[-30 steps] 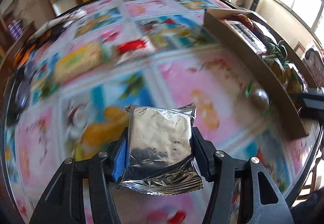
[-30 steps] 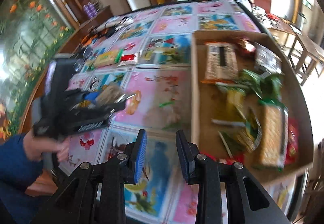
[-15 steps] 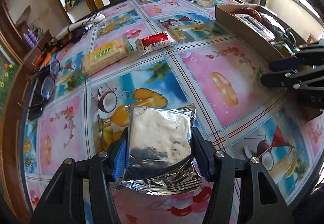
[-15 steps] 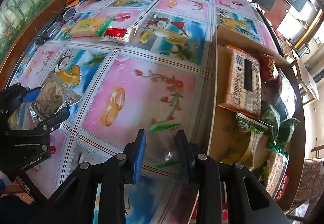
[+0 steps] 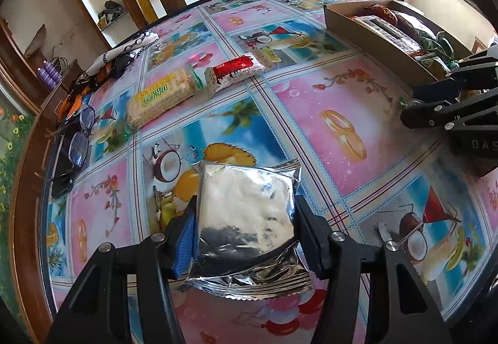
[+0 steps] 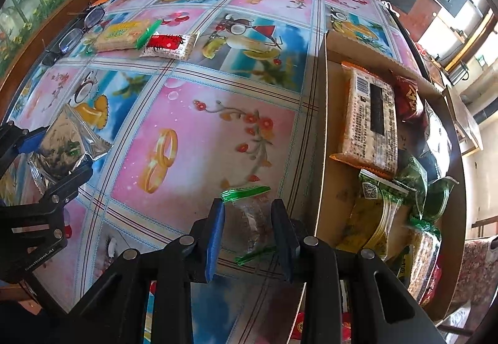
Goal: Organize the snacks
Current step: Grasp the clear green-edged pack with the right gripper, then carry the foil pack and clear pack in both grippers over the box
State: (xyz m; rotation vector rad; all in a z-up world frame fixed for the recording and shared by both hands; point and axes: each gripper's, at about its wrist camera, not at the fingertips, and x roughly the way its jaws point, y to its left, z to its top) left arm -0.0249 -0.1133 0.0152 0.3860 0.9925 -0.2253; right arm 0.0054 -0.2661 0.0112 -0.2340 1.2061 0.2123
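Crinkled silver foil packet (image 5: 246,219) being gripped by left tongs (image 5: 246,238) above glossy tabletop (image 5: 342,113). Clear green-ended wrapper (image 6: 249,219) being straddled by narrowly parted right tongs (image 6: 249,238); contact unclear. Cardboard box (image 6: 323,132) of snacks being approached, just right.

"DAS" on right tongs (image 5: 407,109); "GenRobot.AI" on left tongs (image 6: 62,157).

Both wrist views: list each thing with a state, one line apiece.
left hand-held gripper: shut on the silver foil packet, held off the table.
right hand-held gripper: fingers either side of the clear green-ended packet; grip uncertain.
cardboard box: open-topped, holding several snacks.
yellow cracker pack: flat on table.
red-and-white pack: flat on table.
glasses: unfolded.
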